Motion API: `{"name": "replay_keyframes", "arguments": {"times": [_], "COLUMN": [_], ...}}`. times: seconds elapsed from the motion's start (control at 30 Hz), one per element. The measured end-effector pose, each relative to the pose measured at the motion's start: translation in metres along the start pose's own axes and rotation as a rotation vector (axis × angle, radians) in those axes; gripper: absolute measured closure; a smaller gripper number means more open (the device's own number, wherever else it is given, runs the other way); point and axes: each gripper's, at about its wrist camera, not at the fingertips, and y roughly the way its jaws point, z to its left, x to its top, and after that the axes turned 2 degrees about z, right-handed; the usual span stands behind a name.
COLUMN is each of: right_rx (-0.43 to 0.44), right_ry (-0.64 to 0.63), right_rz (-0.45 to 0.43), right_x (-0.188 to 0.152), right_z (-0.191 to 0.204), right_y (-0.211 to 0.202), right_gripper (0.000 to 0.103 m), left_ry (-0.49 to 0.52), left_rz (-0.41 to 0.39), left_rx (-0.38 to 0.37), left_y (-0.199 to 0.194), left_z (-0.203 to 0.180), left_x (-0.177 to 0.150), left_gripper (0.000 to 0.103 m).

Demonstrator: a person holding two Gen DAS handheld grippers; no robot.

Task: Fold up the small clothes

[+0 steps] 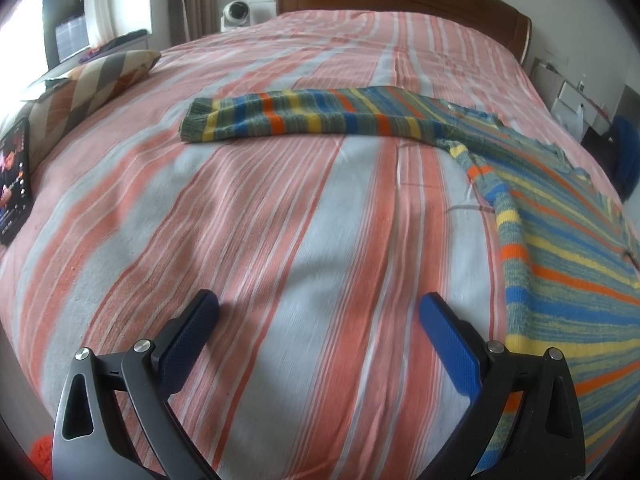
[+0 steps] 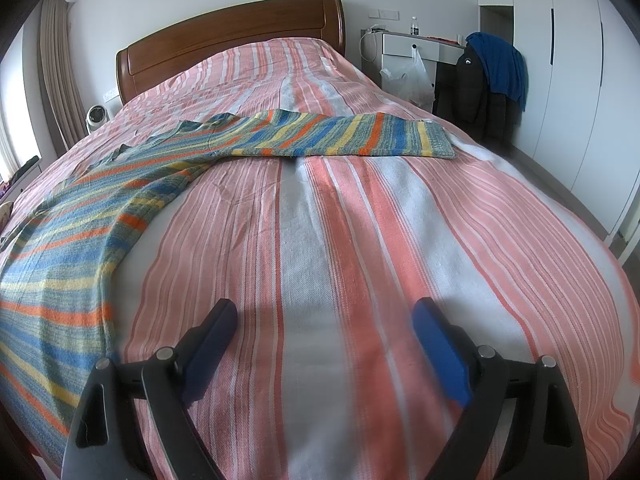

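Note:
A knitted sweater [image 1: 560,232] with blue, yellow, orange and green stripes lies spread flat on the bed [image 1: 248,216]. One sleeve [image 1: 304,116] stretches left across the bed in the left wrist view. The other sleeve [image 2: 344,136] stretches right in the right wrist view, with the sweater body [image 2: 68,232] at the left. My left gripper [image 1: 320,312] hovers open over bare bedspread, just left of the sweater's hem. My right gripper [image 2: 324,316] is also open over the bedspread [image 2: 360,240], just right of the sweater body. Neither holds anything.
A patterned pillow [image 1: 92,84] and a dark tablet [image 1: 16,172] lie at the bed's left edge. The wooden headboard [image 2: 232,28] stands at the far end. To the right stand a white nightstand [image 2: 408,48], a plastic bag [image 2: 412,76], hanging jackets [image 2: 484,80] and wardrobes [image 2: 572,80].

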Motion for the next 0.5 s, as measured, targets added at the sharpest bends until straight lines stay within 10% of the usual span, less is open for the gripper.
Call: {"name": "replay_keyframes", "arguments": {"times": [0.5], "right_rx": [0.029], "right_ry": [-0.012], "right_rz": [0.030], "right_x": [0.011], "right_z": [-0.001], "right_y": [-0.005], "right_gripper": [0.012], "left_ry": [-0.002], "left_rz": [0.005], "left_rx": [0.001], "left_y": [-0.002], "left_z": [0.001], "left_x": [0.000], "left_gripper": [0.002]}}
